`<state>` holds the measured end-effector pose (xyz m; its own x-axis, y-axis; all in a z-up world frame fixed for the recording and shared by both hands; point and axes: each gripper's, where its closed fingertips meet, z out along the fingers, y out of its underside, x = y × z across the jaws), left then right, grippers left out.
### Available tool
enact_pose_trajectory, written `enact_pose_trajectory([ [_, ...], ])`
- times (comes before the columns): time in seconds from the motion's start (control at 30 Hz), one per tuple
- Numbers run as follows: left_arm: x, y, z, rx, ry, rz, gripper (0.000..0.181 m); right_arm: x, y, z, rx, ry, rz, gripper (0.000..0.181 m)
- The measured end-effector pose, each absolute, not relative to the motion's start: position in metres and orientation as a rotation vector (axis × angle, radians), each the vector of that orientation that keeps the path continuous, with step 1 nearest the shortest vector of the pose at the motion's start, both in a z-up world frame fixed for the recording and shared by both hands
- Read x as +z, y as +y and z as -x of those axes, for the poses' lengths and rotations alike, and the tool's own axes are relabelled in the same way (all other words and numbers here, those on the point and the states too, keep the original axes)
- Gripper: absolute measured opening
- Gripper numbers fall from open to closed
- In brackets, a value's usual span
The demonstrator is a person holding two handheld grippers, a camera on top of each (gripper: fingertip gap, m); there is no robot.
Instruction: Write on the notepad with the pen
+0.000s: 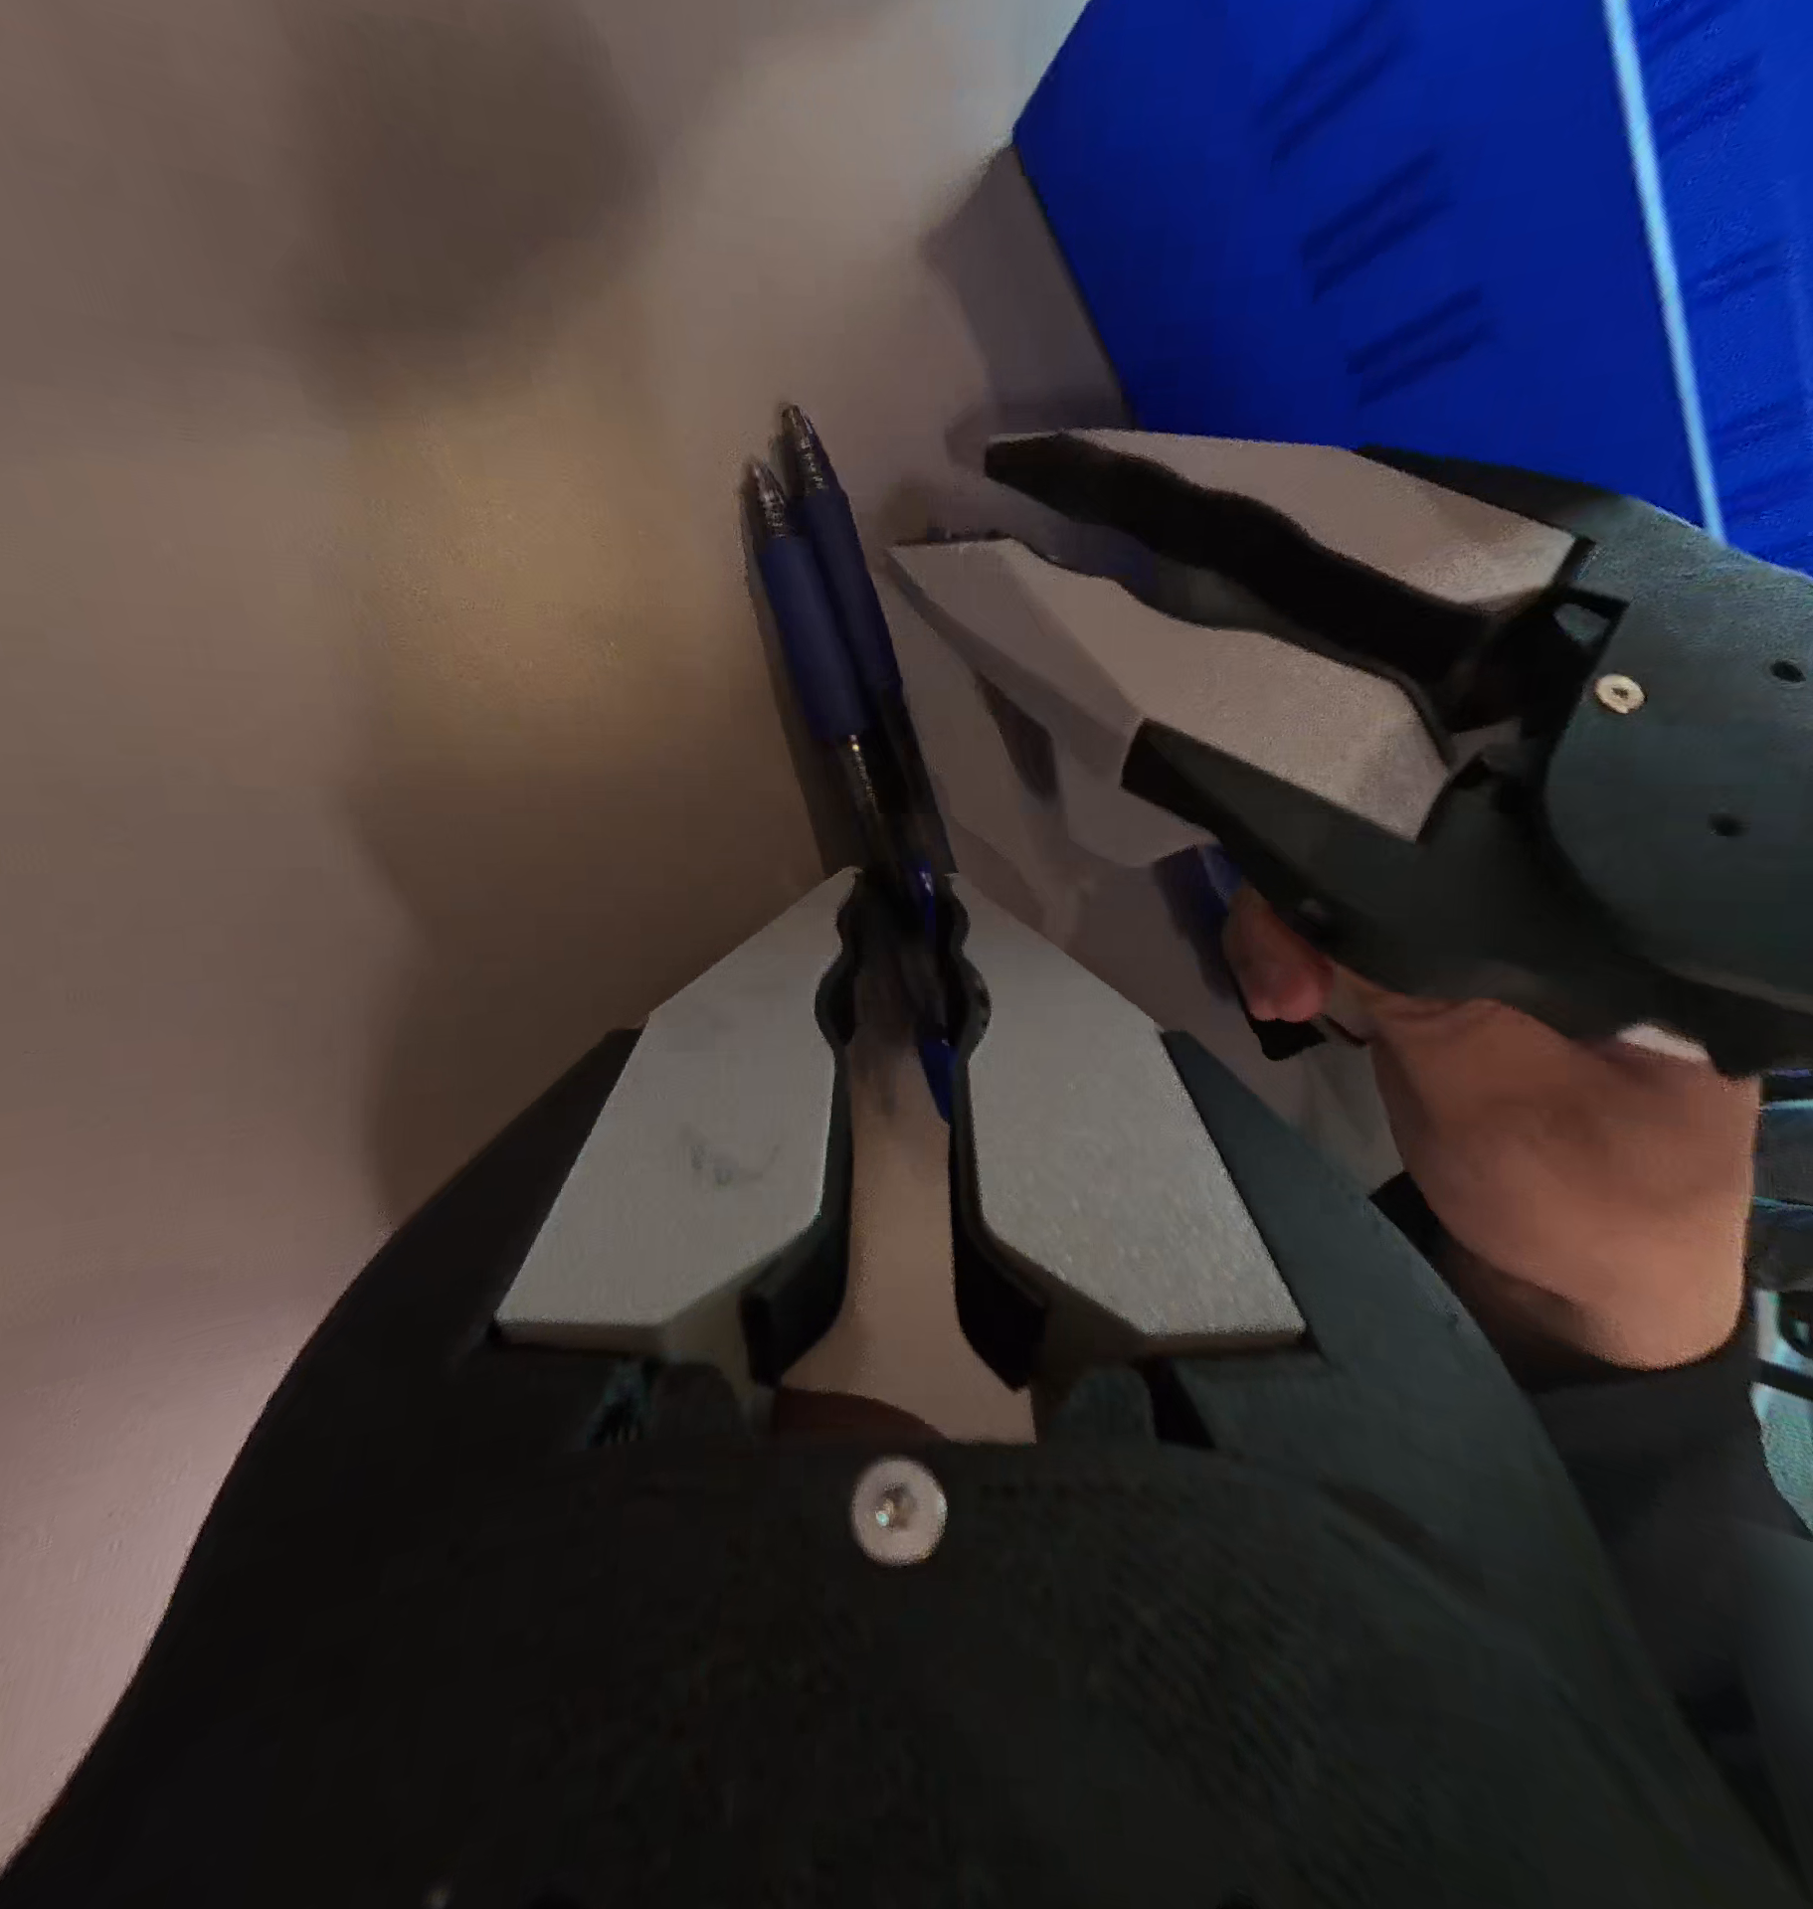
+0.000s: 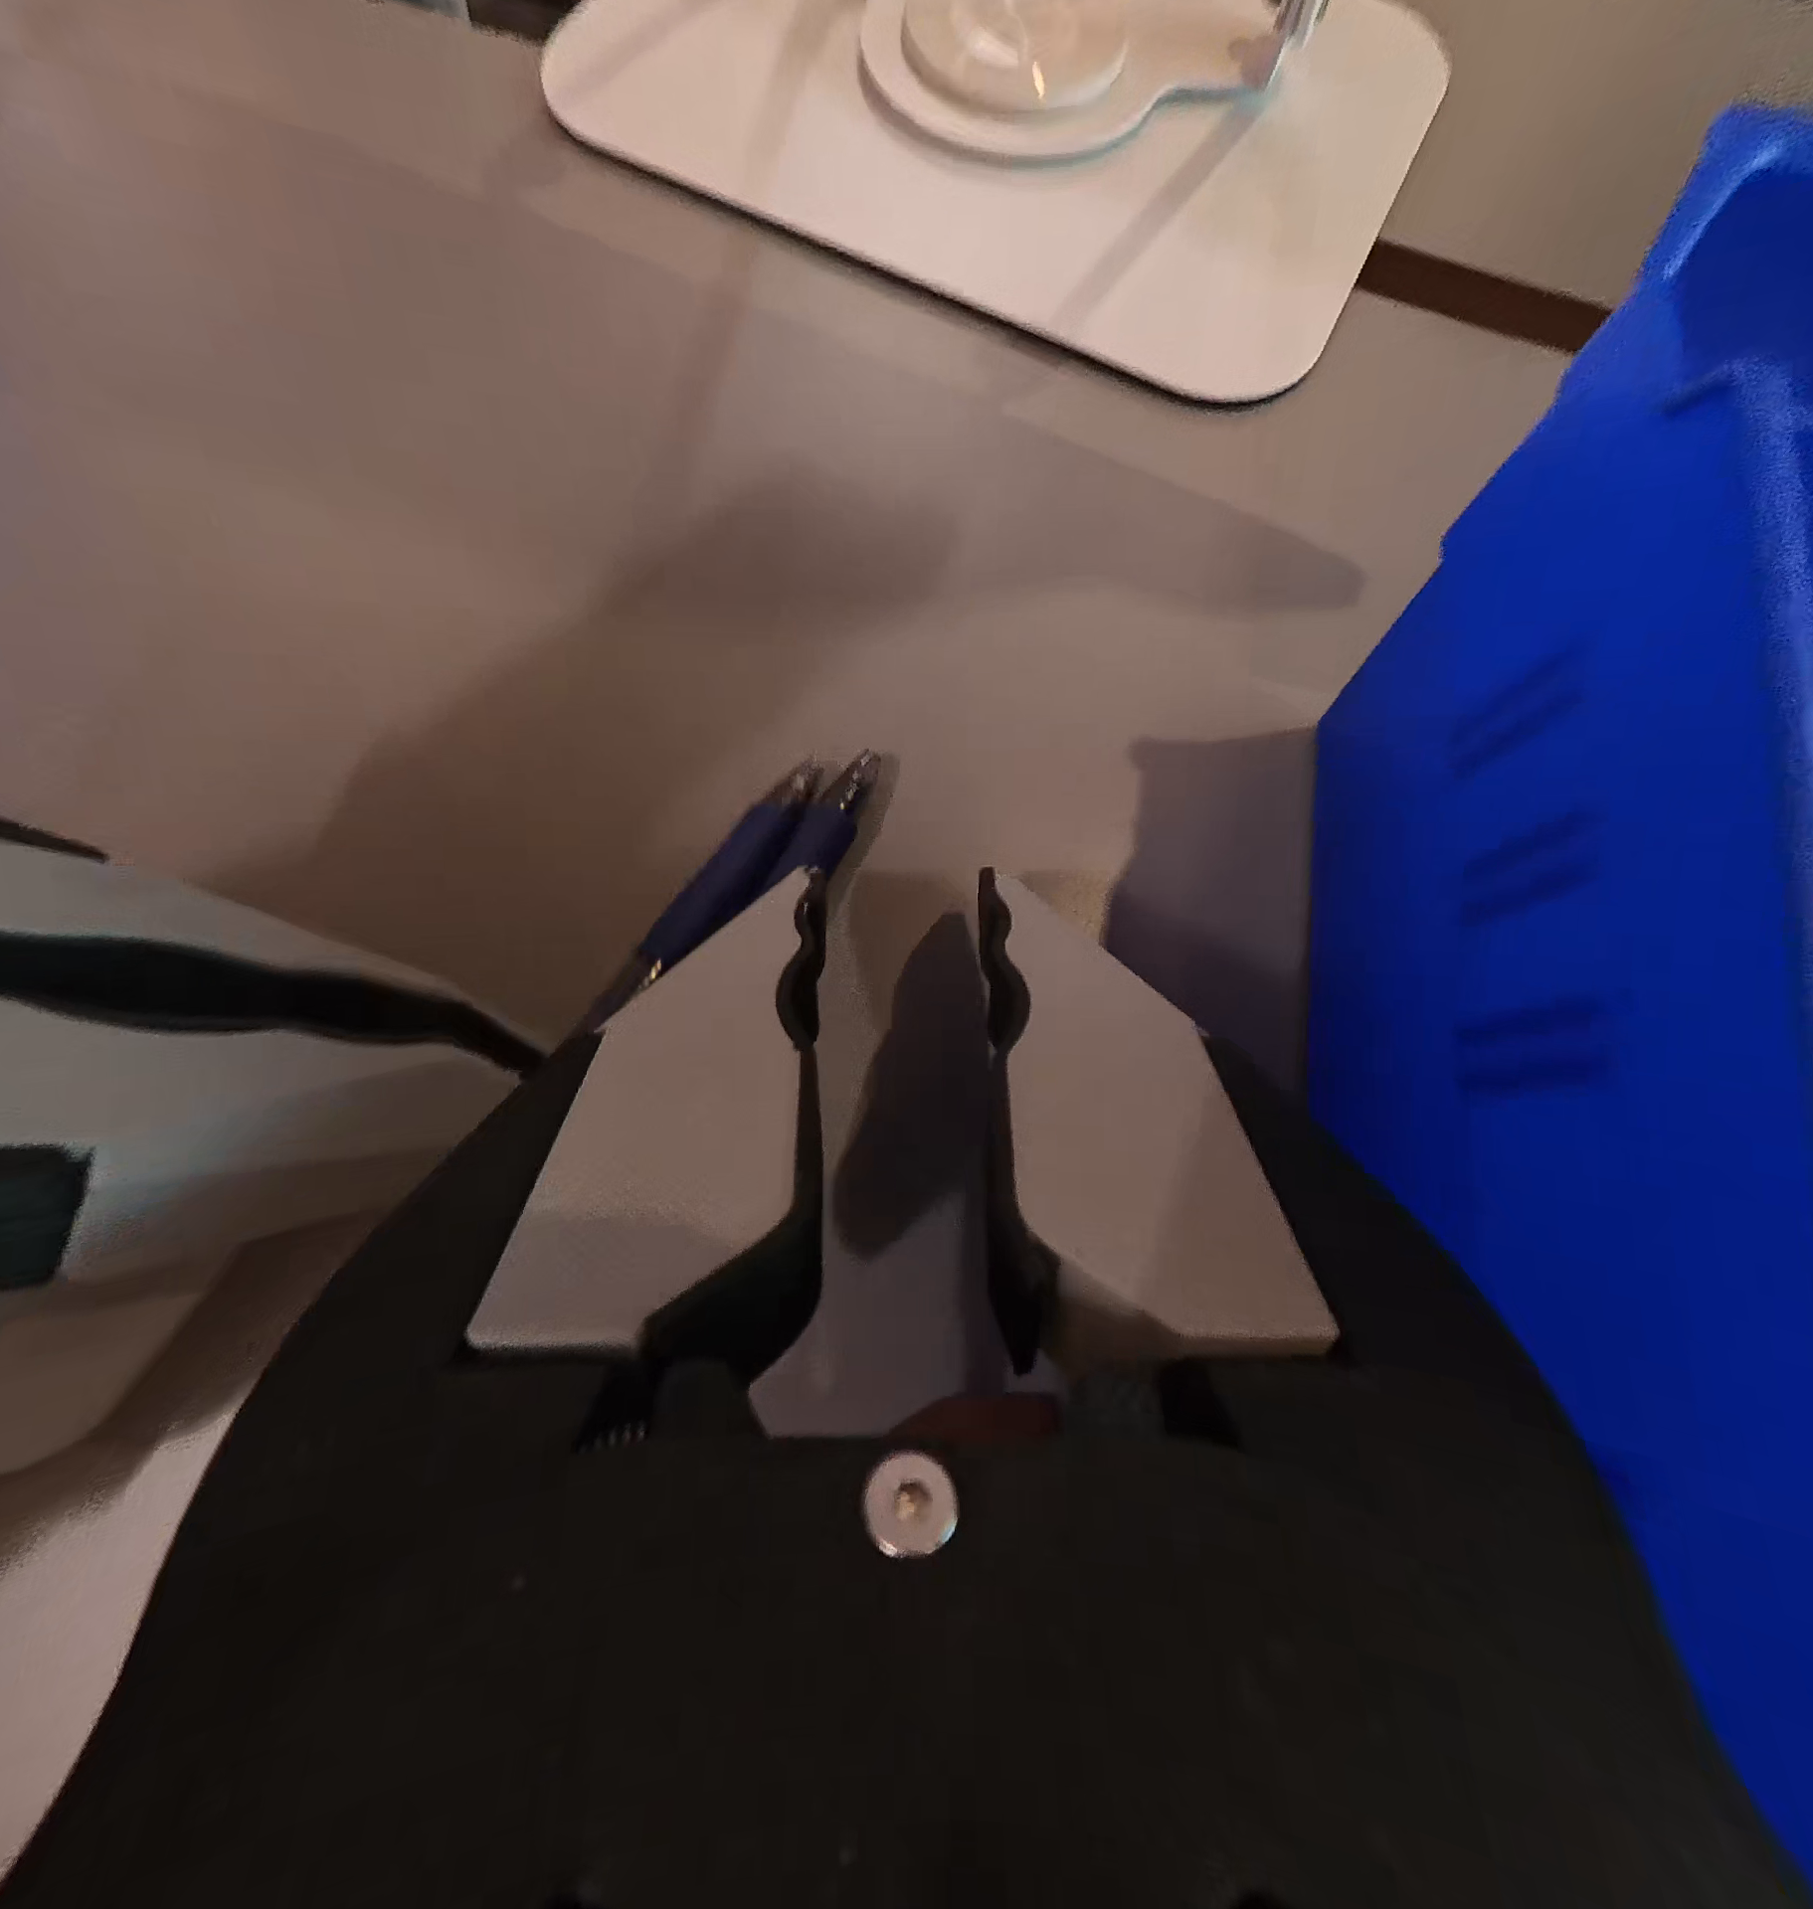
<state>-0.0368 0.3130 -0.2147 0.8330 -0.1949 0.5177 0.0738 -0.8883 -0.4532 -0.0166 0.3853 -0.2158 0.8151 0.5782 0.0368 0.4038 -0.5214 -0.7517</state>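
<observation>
Two blue-gripped pens (image 1: 830, 620) lie side by side, clamped in my left gripper (image 1: 902, 888), which is shut on their barrels; their tips point away over the grey table. My right gripper (image 1: 948, 506) is just to the right of the pens, with its jaws open and nothing between them. In the right wrist view the right gripper (image 2: 897, 883) is open and empty, and the pens (image 2: 768, 837) stick out past its left finger. Part of the left gripper (image 2: 158, 992) shows blurred at the left. No notepad is in view.
A blue plastic bin (image 1: 1398, 258) stands close on the right, also in the right wrist view (image 2: 1605, 826). A white mat (image 2: 1295, 258) with a clear glass object (image 2: 1016, 72) on it lies at the far side of the table. A hand (image 1: 1501, 1136) holds the right gripper. Tip to tip, the grippers are about 8 cm apart.
</observation>
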Motion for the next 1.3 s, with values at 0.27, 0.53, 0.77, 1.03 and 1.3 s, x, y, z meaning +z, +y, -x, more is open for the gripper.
enact_pose_trajectory([
  [0.27, -0.157, 0.254, 0.074, -0.517, 0.224, 2.337, 0.033, -0.152, 0.337, 0.06, 0.777, -0.906, 1.928, 0.045],
  [0.53, -0.158, 0.147, 0.129, -0.365, 0.162, 2.24, 0.039, -0.059, 0.271, 0.095, 1.227, -0.582, 1.291, 0.039],
  [0.77, -0.138, 0.069, 0.201, -0.287, -0.029, 2.149, 0.04, -0.068, 0.188, 0.162, 1.357, -0.649, 1.182, 0.031],
  [1.03, -0.095, 0.03, 0.324, -0.039, -0.221, 2.119, 0.041, -0.043, 0.047, 0.151, 1.793, -0.773, 1.157, 0.029],
  [1.3, -0.116, 0.113, 0.398, 0.112, -0.358, 2.318, 0.046, -0.077, 0.192, 0.134, 1.207, -0.929, 1.299, 0.043],
])
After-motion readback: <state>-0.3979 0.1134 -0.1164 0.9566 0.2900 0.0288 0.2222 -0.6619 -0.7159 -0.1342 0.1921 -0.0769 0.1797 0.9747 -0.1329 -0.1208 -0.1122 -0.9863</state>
